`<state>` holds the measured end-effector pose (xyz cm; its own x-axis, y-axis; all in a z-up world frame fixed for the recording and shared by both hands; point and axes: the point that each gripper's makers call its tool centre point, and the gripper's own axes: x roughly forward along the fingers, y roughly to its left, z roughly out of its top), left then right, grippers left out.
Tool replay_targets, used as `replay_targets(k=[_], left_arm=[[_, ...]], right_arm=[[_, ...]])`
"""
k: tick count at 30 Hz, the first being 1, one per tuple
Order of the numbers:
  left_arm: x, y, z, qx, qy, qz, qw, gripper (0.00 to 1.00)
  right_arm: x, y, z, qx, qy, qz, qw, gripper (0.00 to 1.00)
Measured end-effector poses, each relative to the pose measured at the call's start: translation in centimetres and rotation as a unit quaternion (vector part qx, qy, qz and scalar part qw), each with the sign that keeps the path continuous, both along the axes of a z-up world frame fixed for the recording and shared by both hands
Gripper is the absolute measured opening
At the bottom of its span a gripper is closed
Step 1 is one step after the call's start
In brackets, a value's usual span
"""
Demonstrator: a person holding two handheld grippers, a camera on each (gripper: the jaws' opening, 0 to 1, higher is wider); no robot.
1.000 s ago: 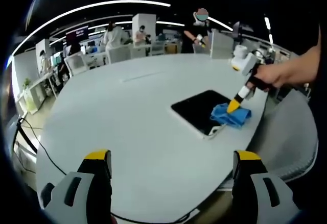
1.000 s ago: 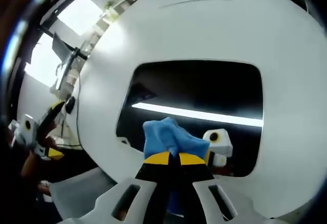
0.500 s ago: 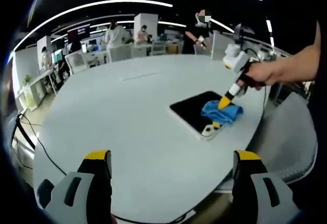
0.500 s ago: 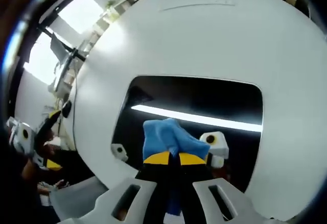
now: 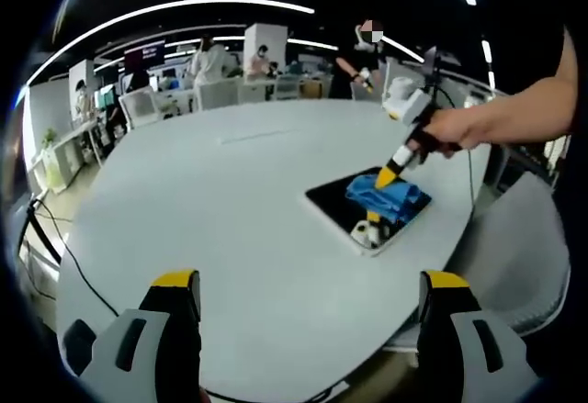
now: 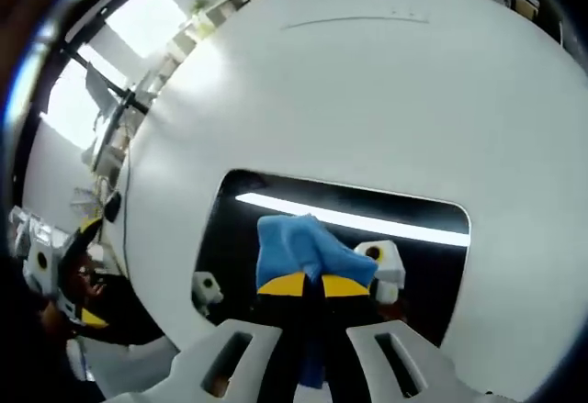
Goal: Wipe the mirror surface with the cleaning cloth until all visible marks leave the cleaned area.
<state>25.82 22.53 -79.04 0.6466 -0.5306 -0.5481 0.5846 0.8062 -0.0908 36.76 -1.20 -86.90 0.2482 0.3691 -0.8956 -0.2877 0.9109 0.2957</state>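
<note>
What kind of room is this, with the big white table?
Probably a big open office. Behind the round white table stand desks with chairs, people work at them, and long strip lights run across the dark ceiling.

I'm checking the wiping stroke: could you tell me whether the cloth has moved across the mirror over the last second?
Yes. The cloth, in the right gripper, slid from the mirror's near edge toward its middle.

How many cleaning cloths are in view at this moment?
1. The blue cleaning cloth is clamped in the right gripper and pressed on the mirror, which lies on the white table. The right gripper view shows the same cloth.
</note>
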Motion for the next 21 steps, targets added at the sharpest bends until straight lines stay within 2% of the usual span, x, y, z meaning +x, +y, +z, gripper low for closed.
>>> replay_targets(k=[12,21], left_arm=[[0.0,0.1,0.0,-0.005,0.005,0.003,1.0,0.99],[-0.3,0.5,-0.3,0.011,0.009,-0.001,0.9999,1.0]], right_arm=[[2.5,0.1,-0.1,0.004,-0.004,-0.001,1.0,0.0],[3.9,0.3,0.0,0.009,-0.007,-0.009,0.9999,0.0]])
